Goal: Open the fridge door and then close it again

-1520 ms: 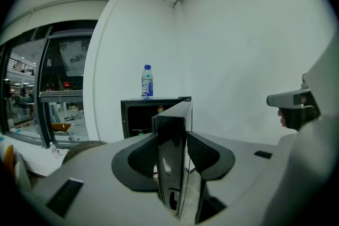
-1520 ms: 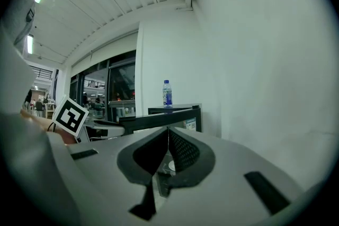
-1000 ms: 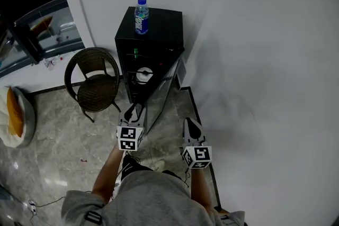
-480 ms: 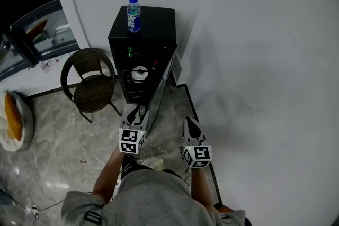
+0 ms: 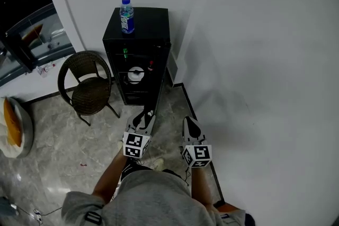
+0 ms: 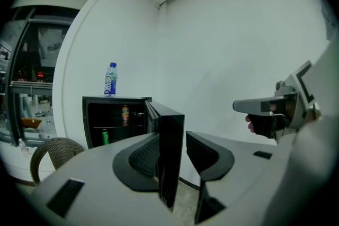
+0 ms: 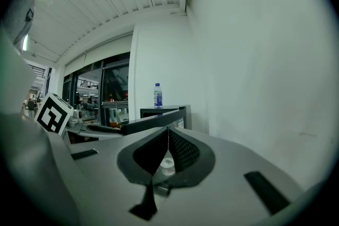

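A small black fridge (image 5: pixel 139 26) stands against the white wall with a water bottle (image 5: pixel 125 16) on top. Its door (image 5: pixel 157 82) is swung wide open toward me. My left gripper (image 5: pixel 145 115) is shut on the door's free edge; in the left gripper view the door slab (image 6: pixel 173 129) stands between the two pads. Inside the fridge (image 6: pixel 90 121) I see a green can (image 6: pixel 105 136) and an orange can (image 6: pixel 125 113). My right gripper (image 5: pixel 187 121) hovers to the right of the door, shut on nothing, which its own view confirms (image 7: pixel 168 137).
A wicker chair (image 5: pixel 87 82) stands just left of the fridge. The white wall (image 5: pixel 254 61) runs close along the right. A glass shopfront (image 5: pixel 32 34) and an orange item (image 5: pixel 11 124) lie at the far left, on the marble floor (image 5: pixel 63 151).
The fridge door has swung wider open. My left gripper has come back toward me and to the right with the door's edge in it. The right gripper has barely moved.
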The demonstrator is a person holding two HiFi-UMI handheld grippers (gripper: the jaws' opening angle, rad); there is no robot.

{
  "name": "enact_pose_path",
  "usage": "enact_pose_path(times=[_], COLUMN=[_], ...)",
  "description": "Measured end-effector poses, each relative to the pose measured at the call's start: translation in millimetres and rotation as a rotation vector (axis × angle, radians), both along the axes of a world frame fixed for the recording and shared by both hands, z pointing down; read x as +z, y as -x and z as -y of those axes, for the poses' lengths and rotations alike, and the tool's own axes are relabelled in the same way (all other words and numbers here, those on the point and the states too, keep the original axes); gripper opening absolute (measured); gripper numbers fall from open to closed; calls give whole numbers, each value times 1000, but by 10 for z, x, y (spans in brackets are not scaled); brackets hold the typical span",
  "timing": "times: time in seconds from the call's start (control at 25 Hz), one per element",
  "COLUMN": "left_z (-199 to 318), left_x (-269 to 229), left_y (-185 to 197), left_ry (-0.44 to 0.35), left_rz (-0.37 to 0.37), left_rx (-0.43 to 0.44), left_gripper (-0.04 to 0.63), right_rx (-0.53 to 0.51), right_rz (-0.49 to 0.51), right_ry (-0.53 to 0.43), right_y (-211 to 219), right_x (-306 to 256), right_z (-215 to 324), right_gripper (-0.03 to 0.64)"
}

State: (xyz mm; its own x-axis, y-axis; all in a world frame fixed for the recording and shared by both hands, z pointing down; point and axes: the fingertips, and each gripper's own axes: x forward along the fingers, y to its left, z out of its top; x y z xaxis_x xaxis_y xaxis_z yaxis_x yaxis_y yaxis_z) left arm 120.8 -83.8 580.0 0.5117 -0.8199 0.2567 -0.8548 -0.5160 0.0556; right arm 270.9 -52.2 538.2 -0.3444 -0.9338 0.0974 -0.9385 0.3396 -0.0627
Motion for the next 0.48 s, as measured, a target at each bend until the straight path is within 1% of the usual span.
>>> enact_pose_path(times=[0.32,0.48], left_z=[-106,-145], left_x=[-8,-4], left_y=[-330,-498], left_ry=[-2,-3], left_rz=[-4,6], left_rx=[91,119], left_gripper=[161,161], right_rx=[47,76], right_rz=[0,-2], right_ry=[7,9], right_y=[-174,-287], right_x=[19,23], right_z=[-85,-136], right_gripper=[25,25])
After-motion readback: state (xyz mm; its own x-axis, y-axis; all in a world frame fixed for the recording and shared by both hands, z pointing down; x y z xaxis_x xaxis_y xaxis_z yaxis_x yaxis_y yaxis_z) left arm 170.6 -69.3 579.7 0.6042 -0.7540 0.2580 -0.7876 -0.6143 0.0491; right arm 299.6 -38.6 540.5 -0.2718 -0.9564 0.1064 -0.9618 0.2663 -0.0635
